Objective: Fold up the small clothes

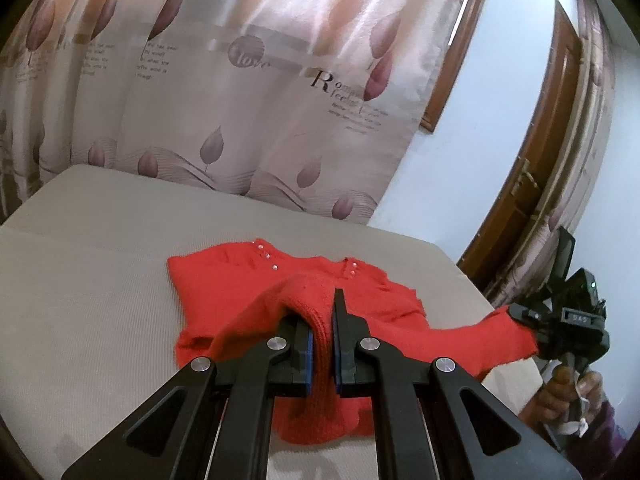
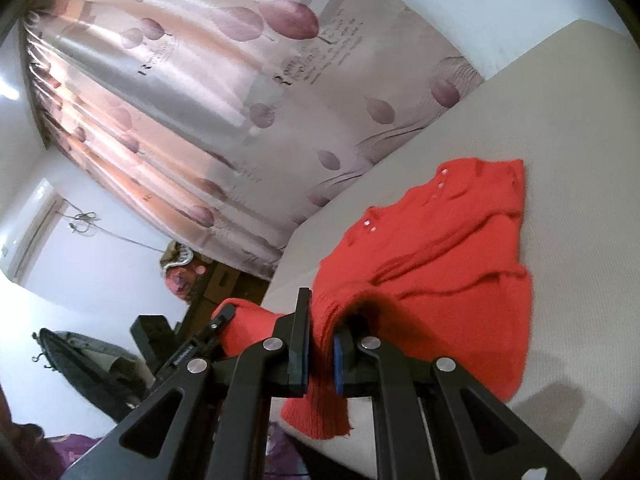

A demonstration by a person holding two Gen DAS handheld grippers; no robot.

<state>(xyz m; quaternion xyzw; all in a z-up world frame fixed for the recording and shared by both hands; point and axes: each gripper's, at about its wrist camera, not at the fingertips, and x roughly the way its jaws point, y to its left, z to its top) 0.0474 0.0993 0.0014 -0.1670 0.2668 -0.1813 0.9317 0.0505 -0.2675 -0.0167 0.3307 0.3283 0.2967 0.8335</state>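
A small red knit sweater point(image 1: 240, 280) with pearly buttons lies on a beige padded surface point(image 1: 100, 260), neckline at the far side. Its near edge is lifted off the surface. My left gripper point(image 1: 320, 320) is shut on a ribbed fold of that edge, and the knit drapes over the left finger. To the right, my right gripper point(image 1: 518, 312) pinches another part of the same edge, with the red cloth stretched between the two. In the right wrist view, my right gripper point(image 2: 326, 314) is shut on the ribbed edge of the sweater point(image 2: 440, 248), and the left gripper point(image 2: 224, 316) holds the cloth at the left.
A flowered curtain point(image 1: 240, 100) hangs behind the far edge of the surface. A brown wooden door point(image 1: 560, 120) stands at the right. A person's hand point(image 1: 568, 392) holds the right gripper's handle. The surface point(image 2: 560, 100) drops off near the grippers, with dark clutter point(image 2: 80, 360) below.
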